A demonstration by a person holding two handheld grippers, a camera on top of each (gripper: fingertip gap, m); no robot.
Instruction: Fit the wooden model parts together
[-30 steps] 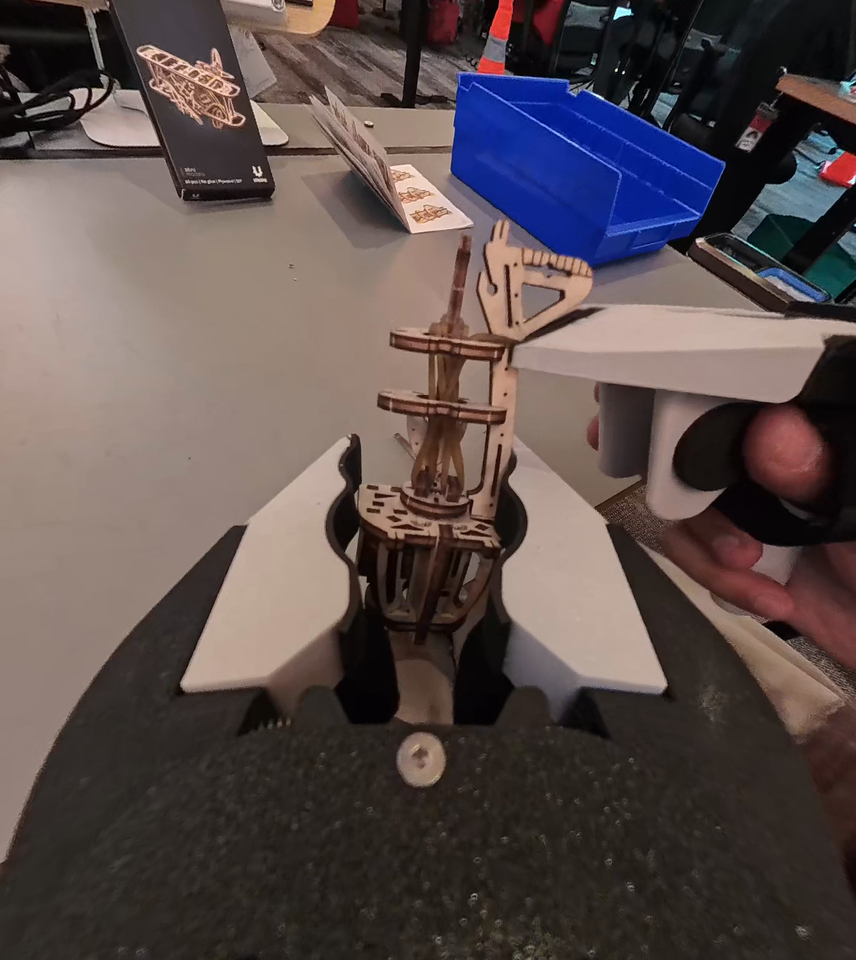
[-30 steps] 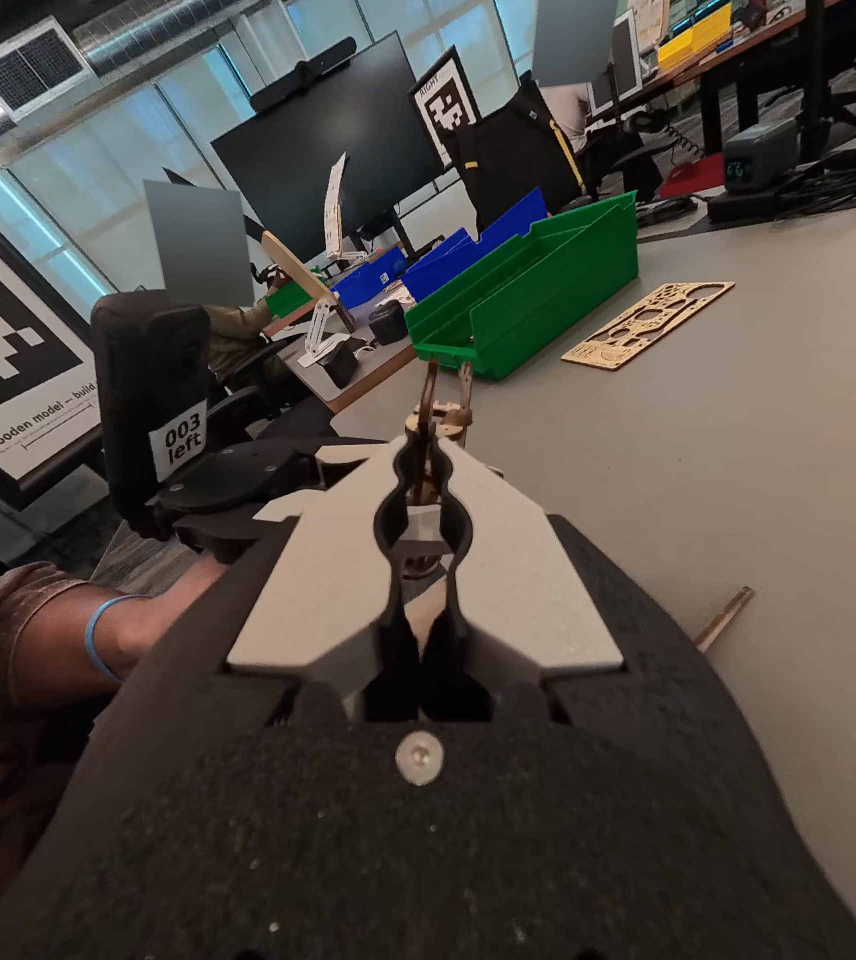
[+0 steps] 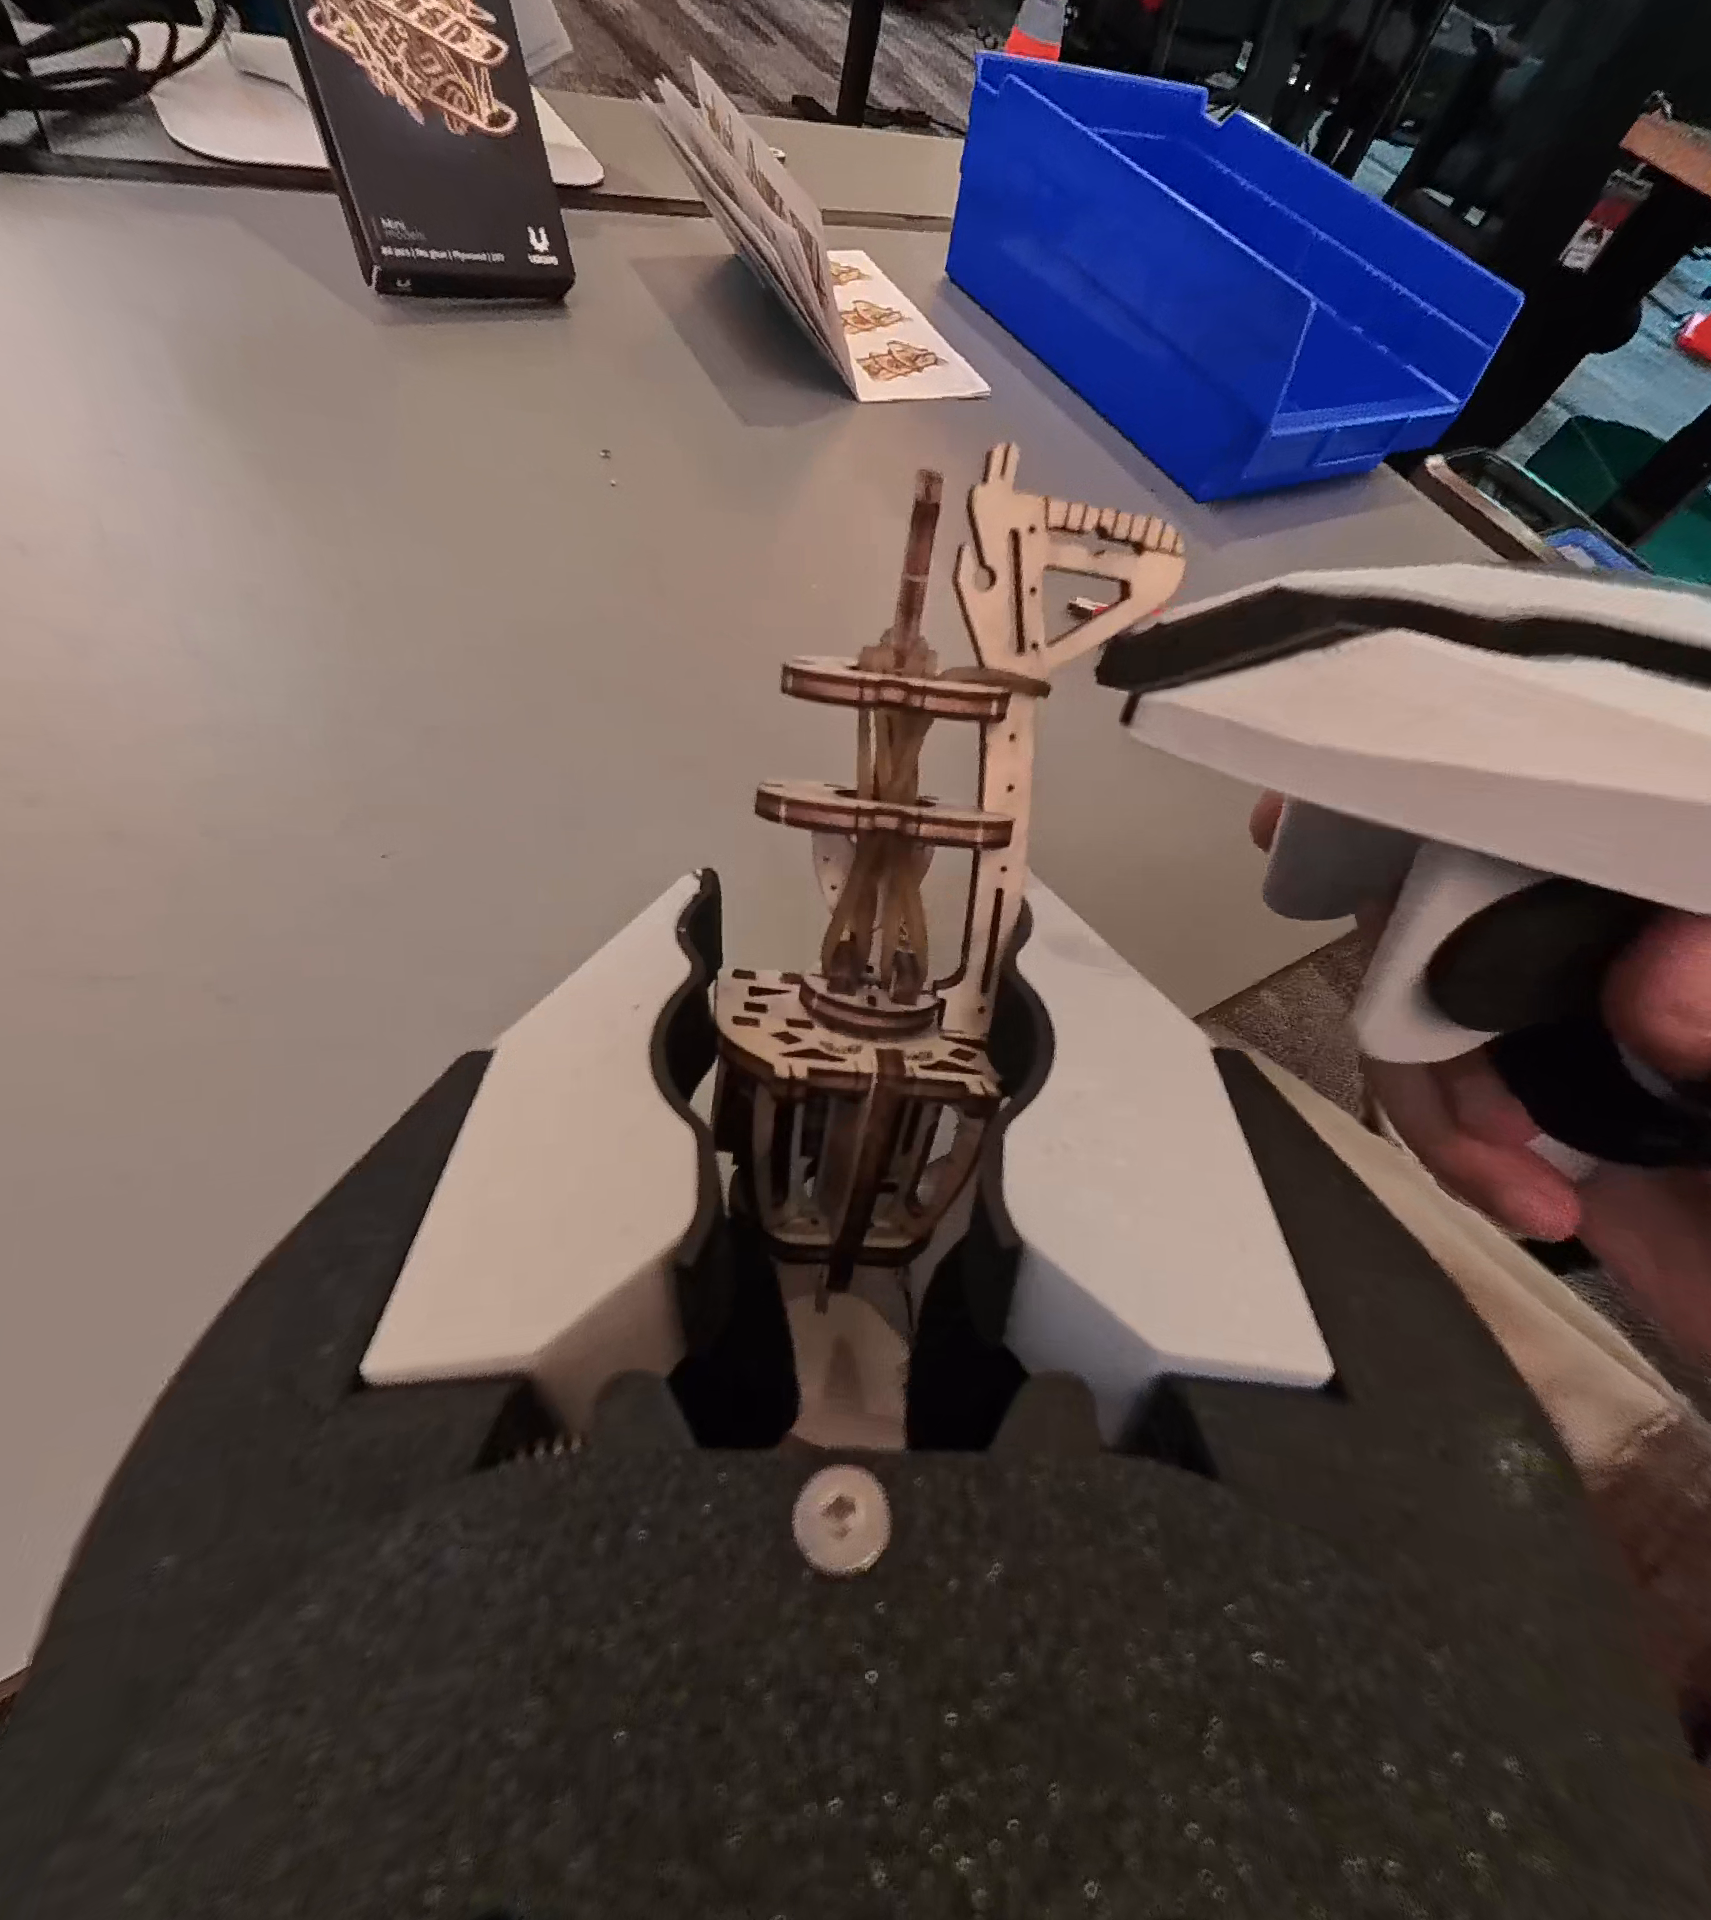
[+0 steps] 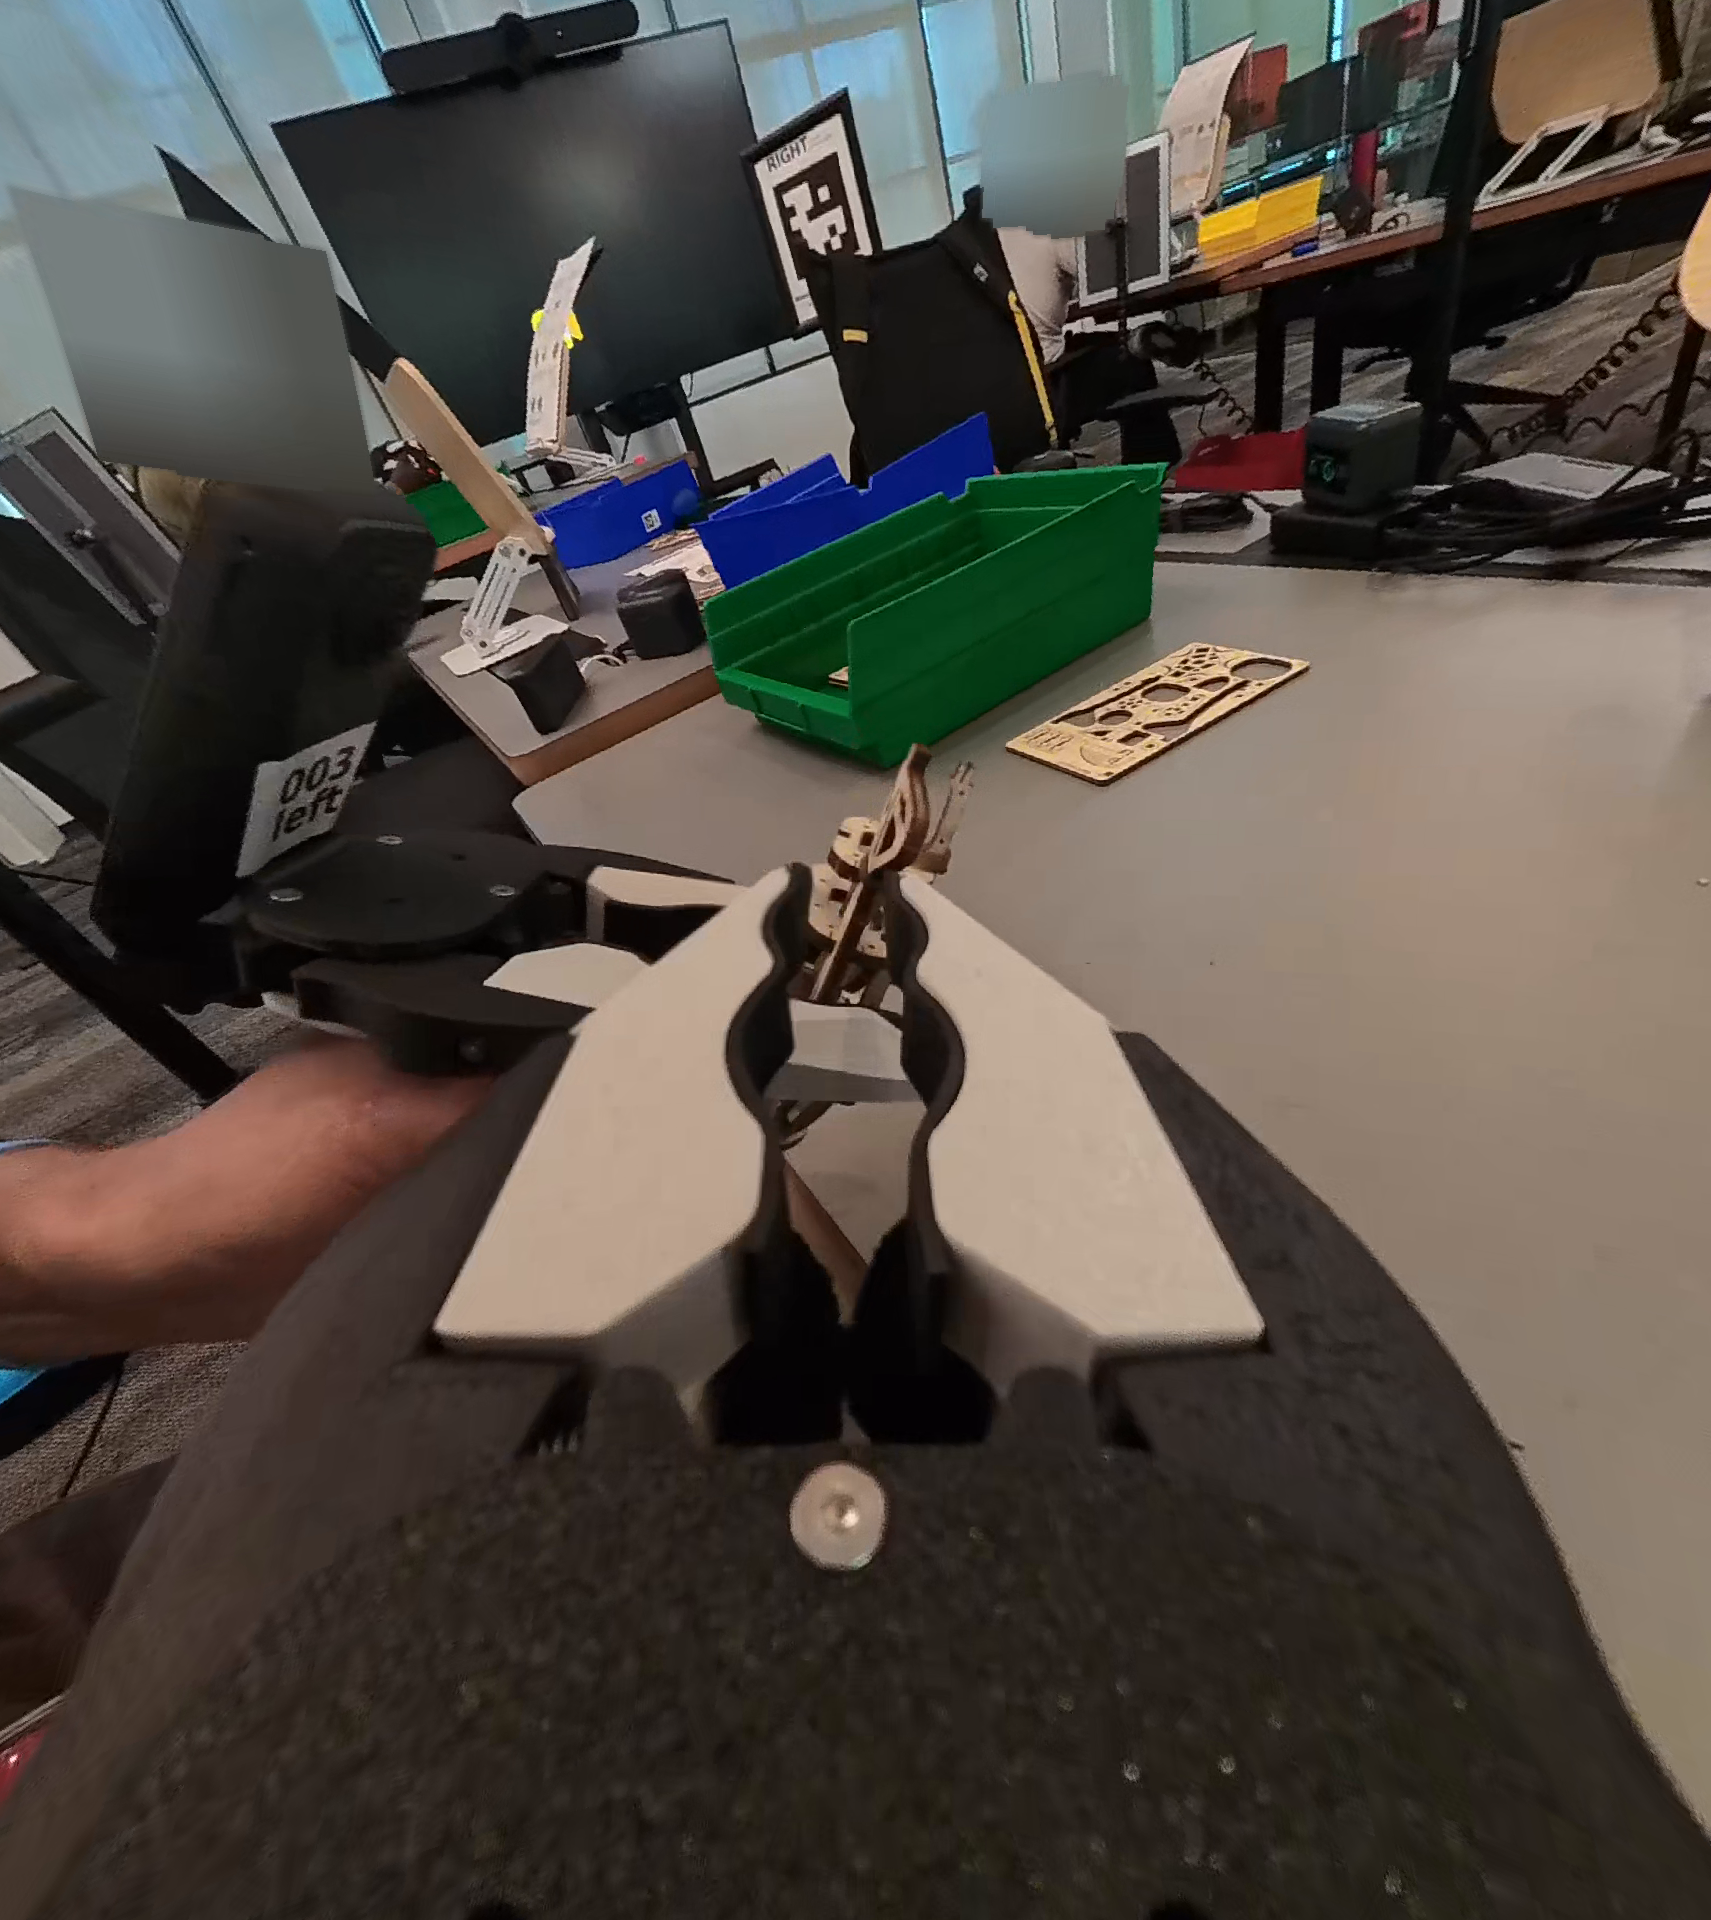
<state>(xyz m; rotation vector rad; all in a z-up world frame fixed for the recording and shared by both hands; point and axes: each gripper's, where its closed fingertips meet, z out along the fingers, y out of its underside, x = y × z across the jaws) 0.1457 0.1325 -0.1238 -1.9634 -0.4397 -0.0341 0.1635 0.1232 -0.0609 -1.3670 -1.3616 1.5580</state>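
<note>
My left gripper [image 3: 861, 904] is shut on the base of a wooden model [image 3: 861, 1081] and holds it upright above the grey table [image 3: 259, 623]. The model has two discs on a thin mast. A flat side piece with a toothed top [image 3: 1007, 582] stands along its right side. My right gripper [image 3: 1116, 670] comes in from the right, with its tips at that piece's triangular top. In the right wrist view the right gripper's [image 4: 849, 894] jaws stand nearly closed around the piece's edge [image 4: 846, 935]. The left gripper [image 4: 664, 920] reaches in from the left.
A blue bin [image 3: 1225, 301], a black kit box [image 3: 435, 145] and a folded booklet [image 3: 830, 291] stand at the far side of the table. A green bin [image 4: 934, 623] and a punched wooden sheet [image 4: 1157, 712] lie beyond the model. The table edge runs close on the near side. The gap from one gripper's tips to the other's is roughly 7 centimeters.
My right gripper has twisted about its axis, so both its fingers now show edge-on in the left wrist view. Its jaws look slightly wider. The model stays in the left gripper.
</note>
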